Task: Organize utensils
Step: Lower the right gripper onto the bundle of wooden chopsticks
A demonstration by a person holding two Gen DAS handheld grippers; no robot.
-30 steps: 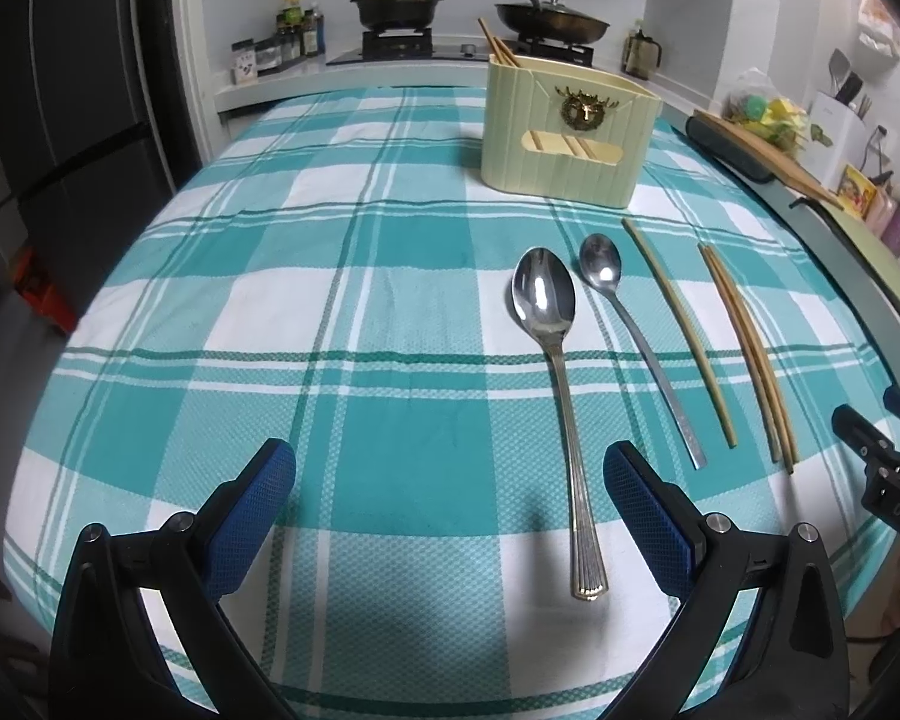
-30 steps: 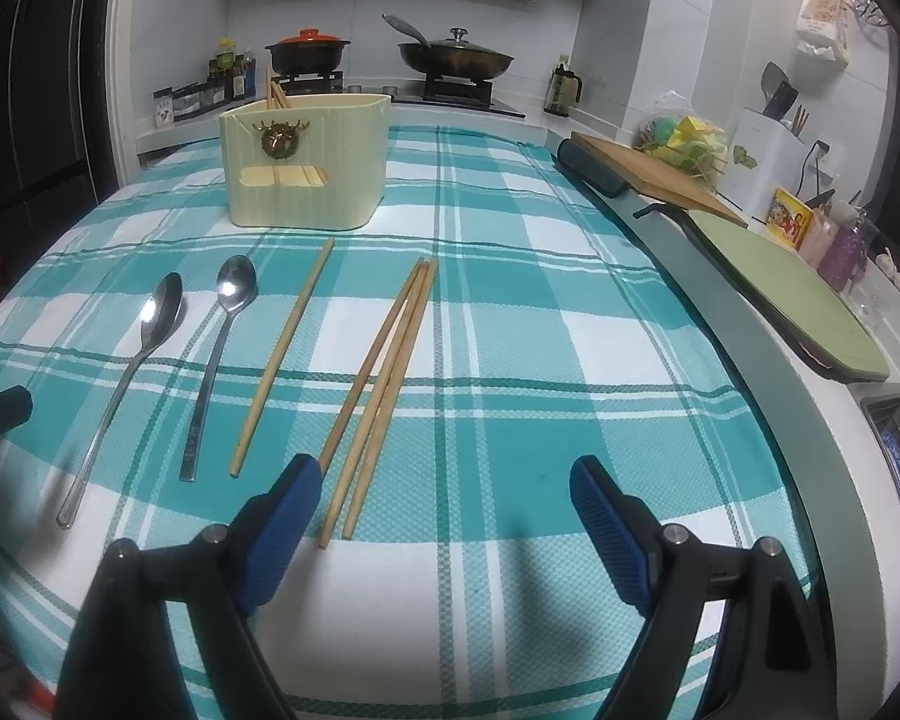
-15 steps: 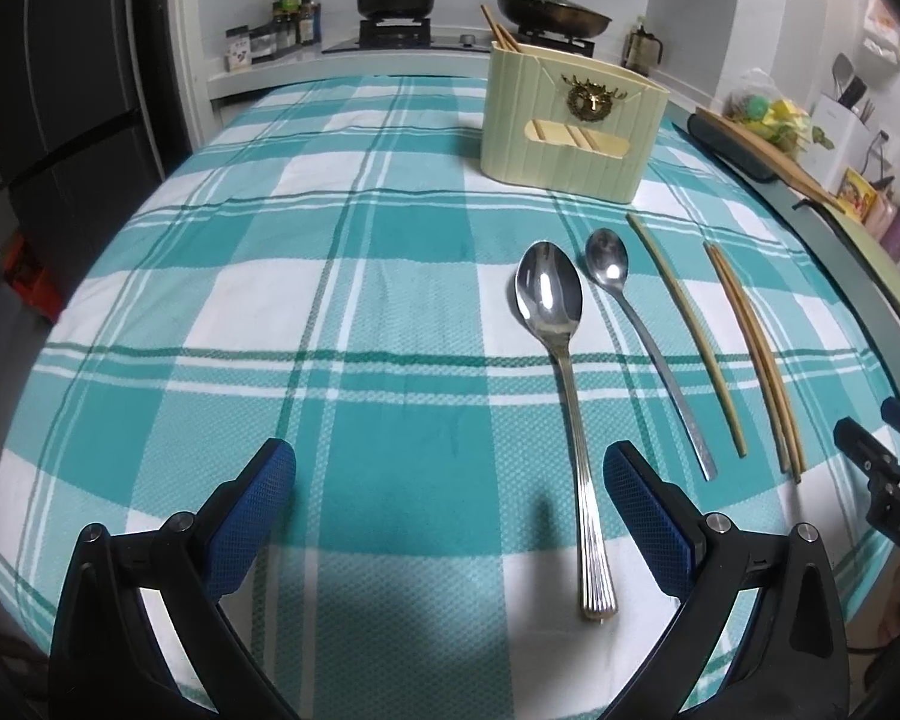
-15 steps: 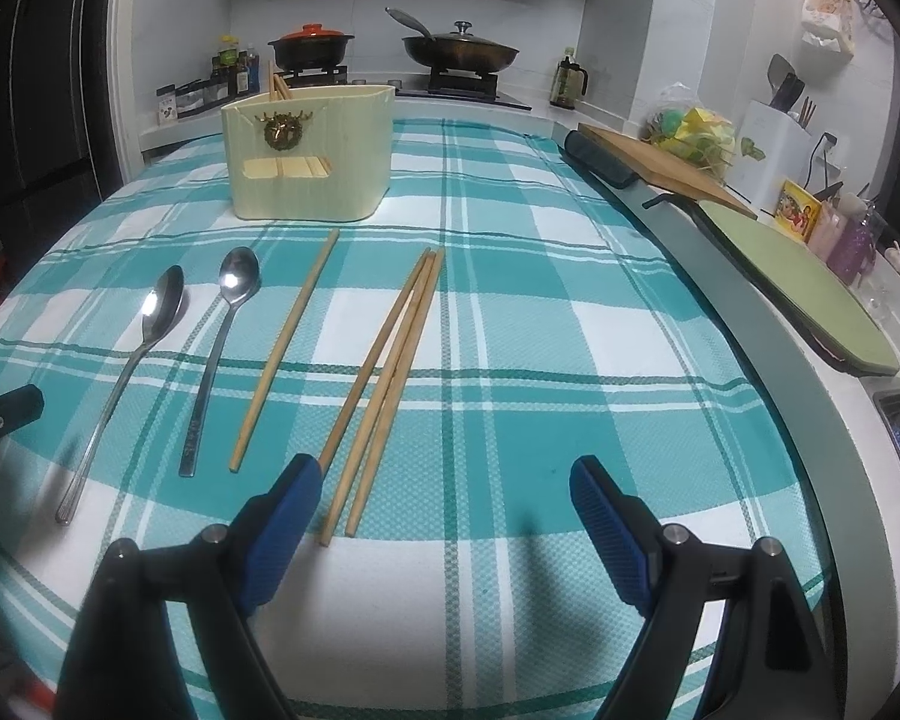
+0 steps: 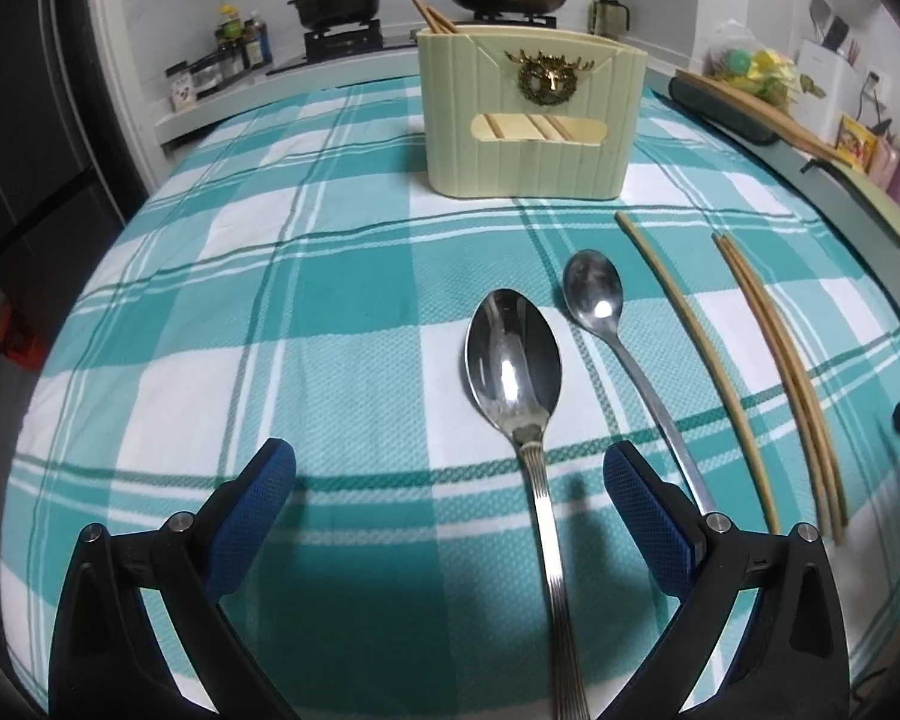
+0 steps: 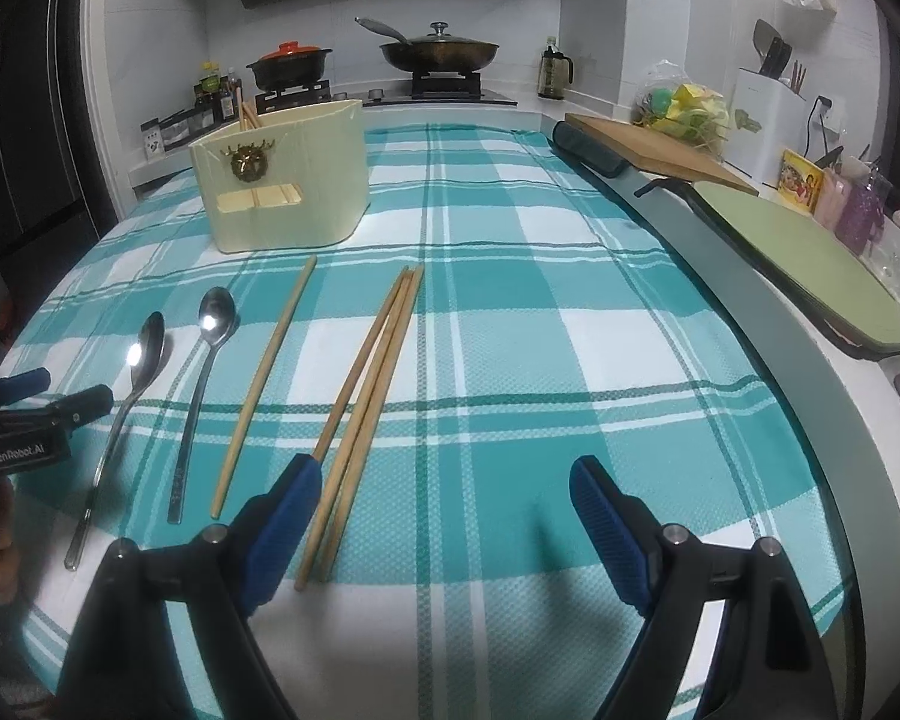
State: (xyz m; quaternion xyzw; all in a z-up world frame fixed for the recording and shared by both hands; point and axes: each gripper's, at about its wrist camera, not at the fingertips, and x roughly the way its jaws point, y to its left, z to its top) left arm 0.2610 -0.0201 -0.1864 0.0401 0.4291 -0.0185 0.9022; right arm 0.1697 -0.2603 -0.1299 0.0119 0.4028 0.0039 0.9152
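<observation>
- Kitchen table (image 5: 342, 276), teal plaid cloth: large spoon (image 5: 513, 360), small spoon (image 5: 594, 294), chopsticks (image 6: 366, 402) lie before cream holder (image 5: 528, 120).
- Left tongs (image 5: 450, 510), housing marked "GenRobot.AI": wide, straddling large spoon's handle.
- Right tongs (image 6: 444, 516): wide, empty.

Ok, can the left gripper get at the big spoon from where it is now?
Probably yes: the left gripper is open, the big spoon has its handle lying between the fingers, and nothing covers it.
</observation>
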